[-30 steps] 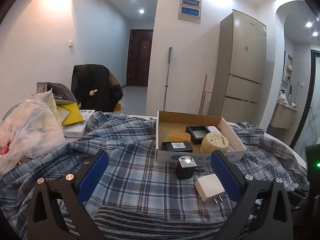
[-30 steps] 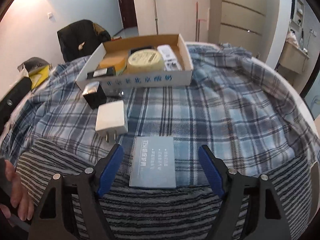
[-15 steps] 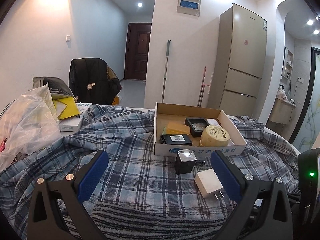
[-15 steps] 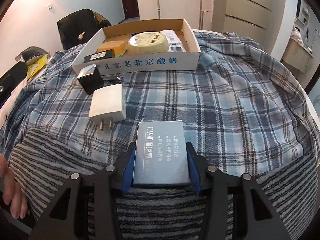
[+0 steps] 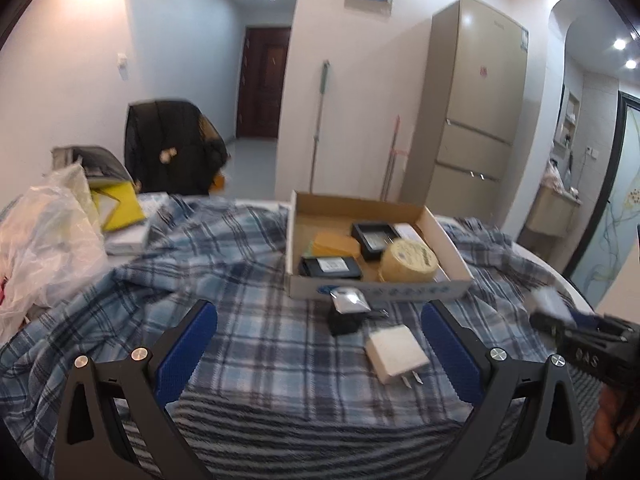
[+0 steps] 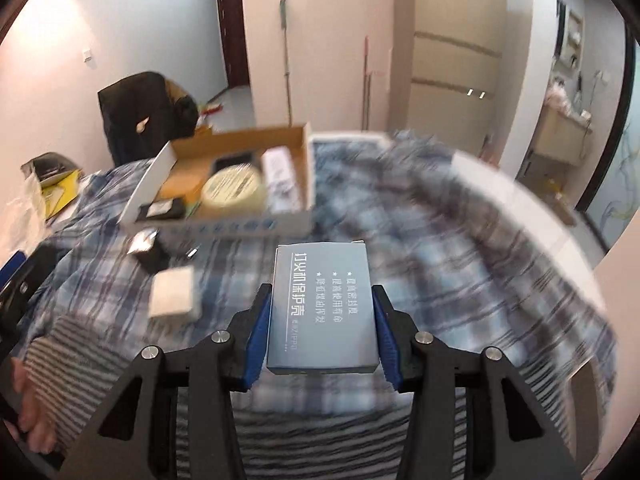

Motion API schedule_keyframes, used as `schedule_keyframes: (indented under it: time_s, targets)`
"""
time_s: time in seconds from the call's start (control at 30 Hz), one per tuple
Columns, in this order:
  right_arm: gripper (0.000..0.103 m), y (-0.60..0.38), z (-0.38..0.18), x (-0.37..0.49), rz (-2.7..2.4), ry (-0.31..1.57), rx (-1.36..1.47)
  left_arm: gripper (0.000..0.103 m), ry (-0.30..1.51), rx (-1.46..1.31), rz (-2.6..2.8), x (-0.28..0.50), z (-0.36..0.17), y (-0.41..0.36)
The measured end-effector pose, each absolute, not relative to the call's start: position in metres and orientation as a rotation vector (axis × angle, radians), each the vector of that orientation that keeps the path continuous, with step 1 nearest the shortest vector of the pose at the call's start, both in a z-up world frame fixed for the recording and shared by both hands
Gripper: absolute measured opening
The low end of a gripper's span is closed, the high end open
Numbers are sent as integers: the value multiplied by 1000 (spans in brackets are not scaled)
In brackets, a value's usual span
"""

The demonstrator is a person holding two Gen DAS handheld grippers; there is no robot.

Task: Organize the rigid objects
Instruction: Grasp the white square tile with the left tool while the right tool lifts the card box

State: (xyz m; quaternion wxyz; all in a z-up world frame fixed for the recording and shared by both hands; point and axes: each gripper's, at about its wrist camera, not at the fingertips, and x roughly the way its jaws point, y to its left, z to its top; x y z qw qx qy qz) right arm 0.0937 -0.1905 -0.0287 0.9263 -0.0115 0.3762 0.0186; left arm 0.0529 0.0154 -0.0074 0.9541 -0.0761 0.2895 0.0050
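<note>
Right claw [image 6: 322, 330] was clamped on a small blue-grey box [image 6: 322, 308] w/ white print, blue pads pressed to both its long sides, at lower centre of the right wrist view. The box sat clear of the plaid cloth [image 6: 440, 248] that covered the surface; background there was motion-blurred.

Left claw [image 5: 320, 354] stood wide open w/ nothing between its blue pads, low in the left wrist view, over the plaid and striped cloth.

A cardboard tray [image 5: 448, 236] sat at centre-right of that view. Inside: a round yellow tin [image 5: 408, 264] at front right, a flat black item w/ a white label [image 5: 330, 268] at front left, an orange-yellow block [image 5: 334, 244] behind it, a black square case [image 5: 374, 238] toward the back, and a white item along the right wall, mostly hidden.

Just in front of the tray, on the cloth: a small black cube w/ a shiny top [image 5: 346, 312]. Near it, lower right, a white plug adapter [image 5: 396, 354] lay prongs toward the camera.

At the right edge of the left wrist view the other claw showed w/ the box blurred. Upper frame: a tall fridge [image 5: 476, 96], a mop [image 5: 320, 120] against the wall, a dark door. Far left: a plastic bag [image 5: 48, 240] and yellow folder.
</note>
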Motion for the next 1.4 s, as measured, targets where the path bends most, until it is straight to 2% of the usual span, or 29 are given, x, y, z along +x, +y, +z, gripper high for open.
schedule_keyframes:
  time_s: [0.23,0.4,0.5,0.6,0.73,0.83,1.0,1.1,1.4]
  targets:
    - [46,-211,-36,85,5,617,-30,103,842,-334,-75,92,-27,-3]
    - [46,-222,-41,85,76,597,45,102,947,-368,-82,121,-44,-16]
    - [46,-226,-40,83,73,589,67,94,991,-358,-84,133,-54,-26]
    - [46,-227,-39,79,72,574,74,94,1031,-344,-80,143,-64,-35]
    - [46,-224,-38,78,82,563,57,85,1075,-311,-68,155,-75,-46]
    - [46,-224,-37,76,87,553,56,85,1100,-293,-67,162,-81,-51]
    - [46,-225,-39,77,91,561,64,69,1112,-263,-61,163,-88,-58]
    - [46,-225,-39,76,94,563,65,51,1101,-214,-25,161,-89,-61]
    - [46,-230,-42,80,98,589,91,49,1066,-131,-35,144,-78,-58]
